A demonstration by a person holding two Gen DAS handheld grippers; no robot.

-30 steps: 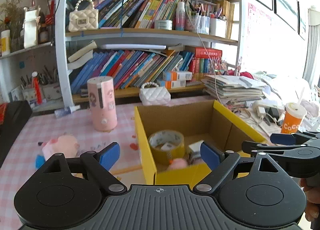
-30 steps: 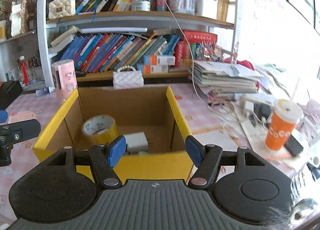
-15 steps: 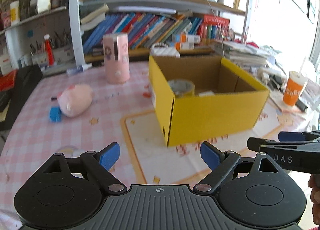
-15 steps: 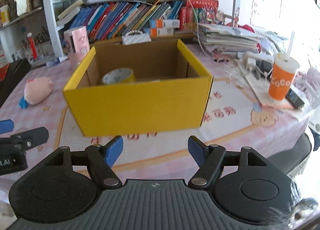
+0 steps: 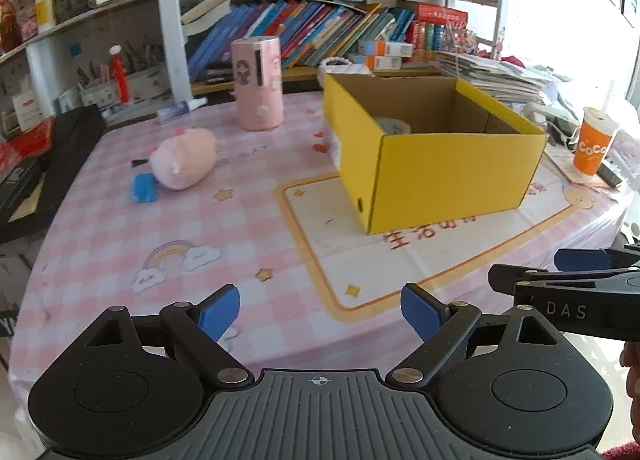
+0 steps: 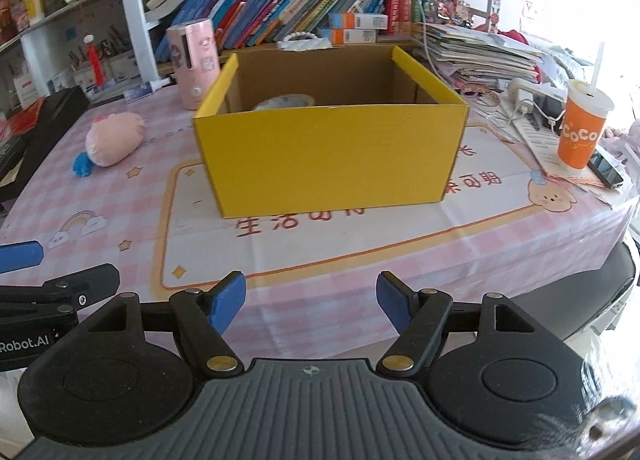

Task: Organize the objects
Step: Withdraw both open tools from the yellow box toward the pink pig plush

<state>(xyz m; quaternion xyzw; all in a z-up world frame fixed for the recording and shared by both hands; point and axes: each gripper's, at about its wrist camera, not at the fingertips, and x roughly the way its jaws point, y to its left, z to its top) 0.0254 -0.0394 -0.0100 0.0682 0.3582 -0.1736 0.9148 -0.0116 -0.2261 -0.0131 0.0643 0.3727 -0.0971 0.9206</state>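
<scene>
1. Your left gripper (image 5: 320, 314) and right gripper (image 6: 310, 302) hang side by side over the near edge of the counter (image 6: 360, 260); both sets of jaws stand released with nothing between them, the right pair having just widened.
2. The yellow box (image 6: 332, 156) sits mid-counter, well apart from both grippers, with a roll of tape (image 6: 286, 102) already inside near its far-left corner.
3. Left out, by the look of it: the pink plush toy (image 5: 184, 158) lying left of the box and the pink canister (image 5: 258, 88) upright behind it.
4. Judged from this, the sorting is partly done; the plush looks the likeliest next pickup.
</scene>
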